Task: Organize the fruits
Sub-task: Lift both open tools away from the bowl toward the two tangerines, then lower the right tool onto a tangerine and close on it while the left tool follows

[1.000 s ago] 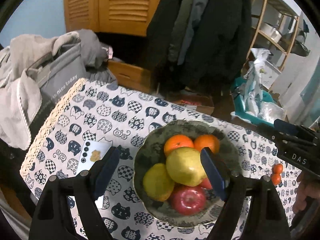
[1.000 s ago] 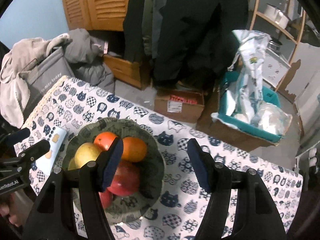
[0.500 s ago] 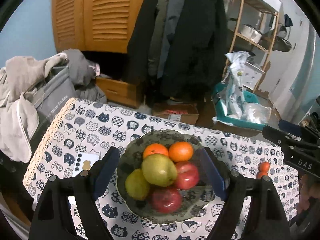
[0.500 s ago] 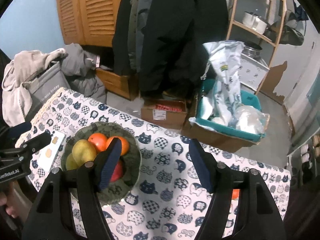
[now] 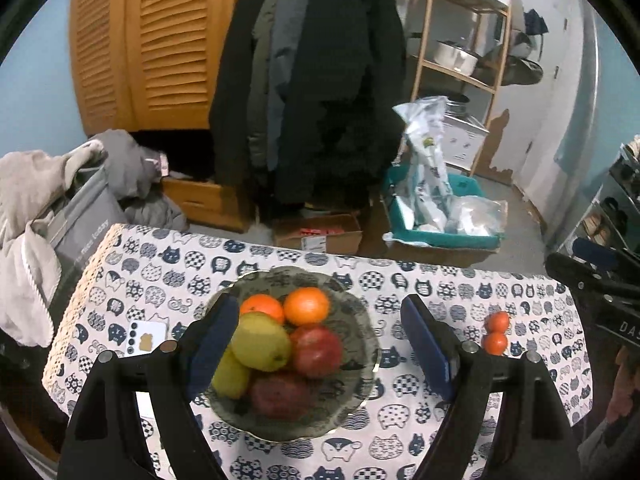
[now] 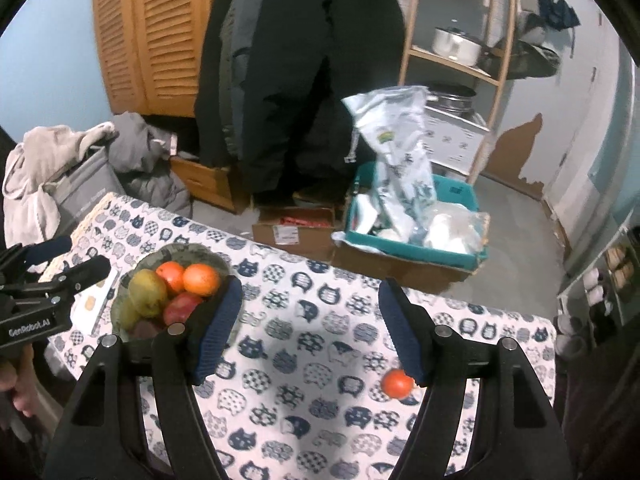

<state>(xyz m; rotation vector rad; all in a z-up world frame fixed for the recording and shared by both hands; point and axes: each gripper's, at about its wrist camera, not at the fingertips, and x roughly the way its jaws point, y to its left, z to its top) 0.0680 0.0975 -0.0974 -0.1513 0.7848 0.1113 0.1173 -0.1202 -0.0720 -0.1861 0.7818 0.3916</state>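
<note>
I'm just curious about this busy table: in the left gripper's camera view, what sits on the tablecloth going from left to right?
White card → bowl of fruit → two small tangerines, then the right gripper at the edge.

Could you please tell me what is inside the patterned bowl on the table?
The bowl holds two oranges, two yellow-green pears and two red apples, piled together. Anything beneath the pile is covered.
</note>
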